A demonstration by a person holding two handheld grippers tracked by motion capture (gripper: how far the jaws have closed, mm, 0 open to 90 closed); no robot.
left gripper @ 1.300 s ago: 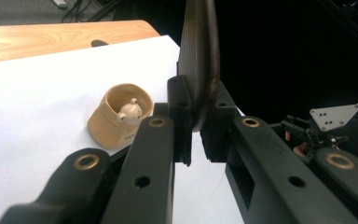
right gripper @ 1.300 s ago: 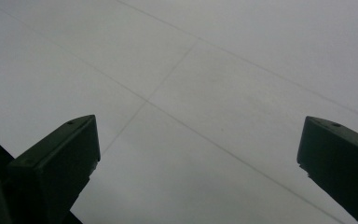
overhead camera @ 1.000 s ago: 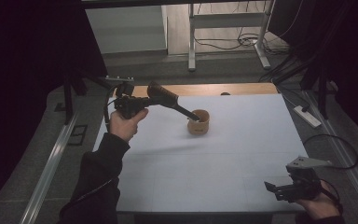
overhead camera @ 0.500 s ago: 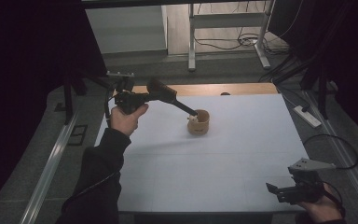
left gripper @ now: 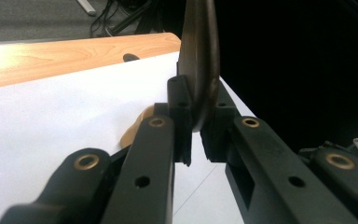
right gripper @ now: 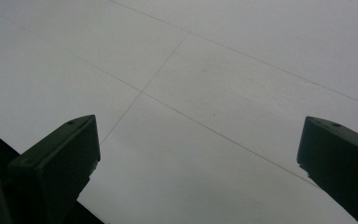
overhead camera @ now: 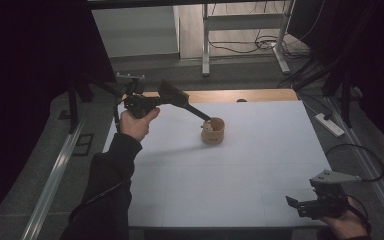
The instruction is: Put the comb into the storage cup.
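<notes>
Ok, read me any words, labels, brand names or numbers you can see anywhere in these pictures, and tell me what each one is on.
None can be read.
Wooden cup: a darker patch on its side, too blurred to tell whether it is lettering.
Dark spoon clamped in the left claw: plain, no marking.
White table: thin seam lines, no print.
Right claw: open above the table, jaws plain black, no label.

cup (overhead camera: 213,131): wood, matt | table (overhead camera: 260,165): white, smooth, matt
</notes>
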